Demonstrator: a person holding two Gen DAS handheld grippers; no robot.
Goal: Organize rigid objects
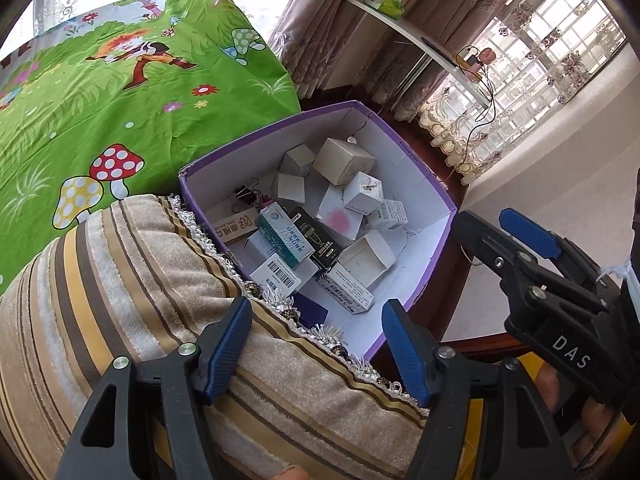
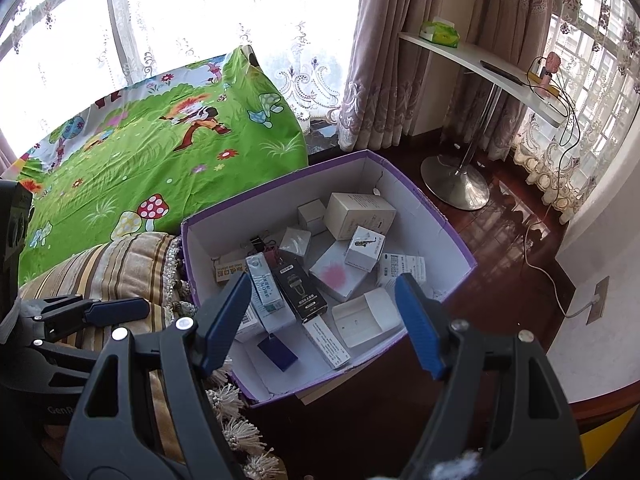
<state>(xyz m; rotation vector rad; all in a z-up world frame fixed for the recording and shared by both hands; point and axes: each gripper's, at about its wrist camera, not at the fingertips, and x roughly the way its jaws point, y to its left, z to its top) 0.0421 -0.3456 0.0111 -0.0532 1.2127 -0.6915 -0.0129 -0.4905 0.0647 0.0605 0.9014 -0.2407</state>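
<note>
We hover both spread, empty grippers, left gripper (image 1: 318,354) and right gripper (image 2: 322,326), over the purple box (image 2: 440,216); its small cartons (image 2: 358,210) look light, stiff, best pinched across flat sides.

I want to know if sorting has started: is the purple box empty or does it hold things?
It holds things: the purple box has many small cartons lying loose on its white floor, such as a black carton.

The purple box (image 2: 436,216) stands open from above, though small cartons (image 2: 358,210) crowd its floor, a striped cushion (image 2: 120,268) presses its left wall, and bare floor (image 2: 508,240) lies apparently clear on the right.
</note>
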